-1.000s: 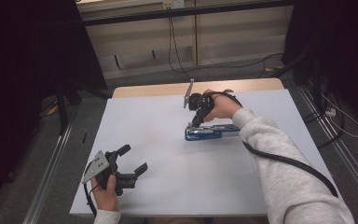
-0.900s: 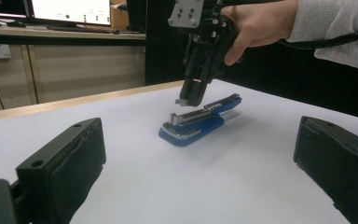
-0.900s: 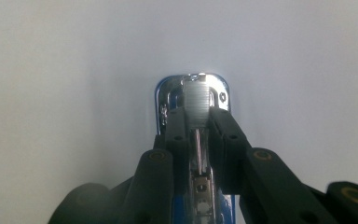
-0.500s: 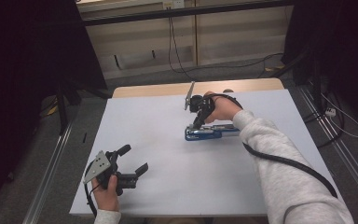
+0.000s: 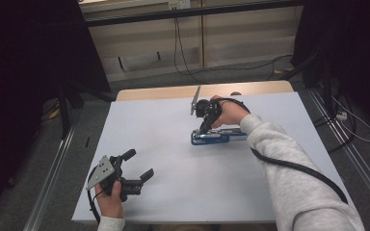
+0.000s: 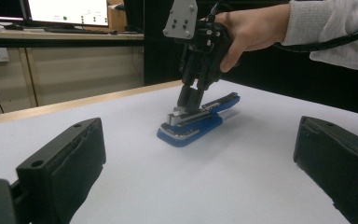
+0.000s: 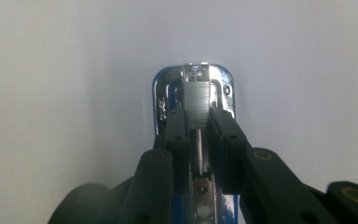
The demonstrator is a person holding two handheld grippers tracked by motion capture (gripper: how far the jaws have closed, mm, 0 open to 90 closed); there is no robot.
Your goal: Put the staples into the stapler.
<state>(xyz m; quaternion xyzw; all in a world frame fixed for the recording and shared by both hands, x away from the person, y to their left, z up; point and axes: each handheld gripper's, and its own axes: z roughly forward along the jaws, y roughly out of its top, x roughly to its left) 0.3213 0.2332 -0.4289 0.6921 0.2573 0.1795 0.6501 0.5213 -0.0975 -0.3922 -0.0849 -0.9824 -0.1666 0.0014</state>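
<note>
Two grippers on the white table (image 5: 183,192), well apart. Right gripper (image 5: 206,126) is far of centre, pointing down onto a blue stapler (image 5: 217,137) that lies flat on the table, its length running across the high view. The right hand (image 5: 229,111) holds the gripper from the right; a grey plate (image 5: 195,100) sticks up on its far-left side and the cable (image 5: 294,166) trails back along the grey sleeve (image 5: 298,178).

Right gripper view: jaws nearly together, one on each side of the stapler's metal rail, with the strip of staples (image 7: 196,105) showing just past the tips. Pads look to be touching the rail sides — pinching the stapler at its open top. The chrome front end (image 7: 194,79) of the base sits beyond the tips, flat on the table.

Left gripper view confirms it from the side: the right gripper (image 6: 191,100) comes down steeply onto the stapler (image 6: 196,123), tips at the metal part above the blue base, nearer its front end. Base rests on the table, not lifted.

Left gripper (image 5: 137,166) sits near-left, close to the table edge, held in the left hand (image 5: 110,202). Jaws spread wide — nothing between them, nothing touched. In its own view the two black jaws stand at the far left and right edges, bare table between.
</note>
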